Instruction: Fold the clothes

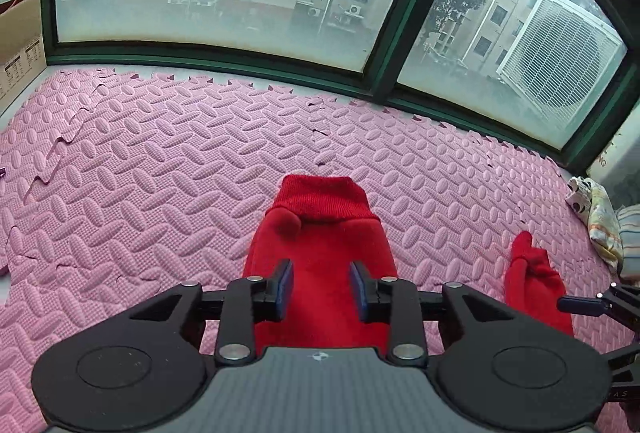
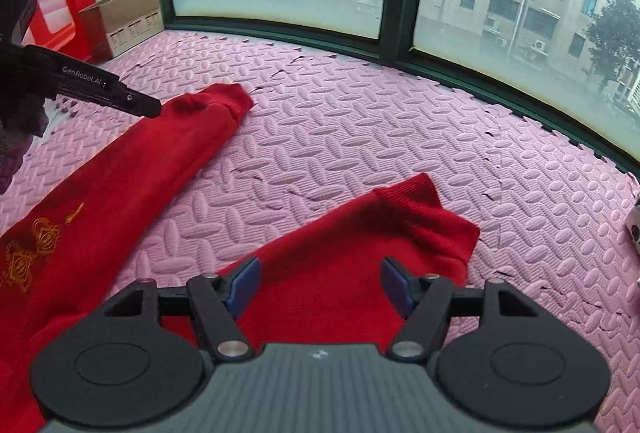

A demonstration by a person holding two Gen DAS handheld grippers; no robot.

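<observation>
Tools both gape, left tool (image 1: pixel 321 287) and right tool (image 2: pixel 320 285) over spread red sleeves (image 2: pixel 360 233); shallow pinches risk slipping off the knit.

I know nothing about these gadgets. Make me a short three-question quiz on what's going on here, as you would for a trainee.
1. True or false: the left hand-held gripper has its jaws shut on the red knitted garment.
2. Which surface does the garment lie on? A) bare wooden floor B) pink textured foam mat C) glass table
3. Fill in: the ribbed cuff ahead of the right hand-held gripper belongs to one of the garment's two ______.

Key: 1. False; both grippers are open above the fabric. 2. B. 3. sleeves.
</observation>
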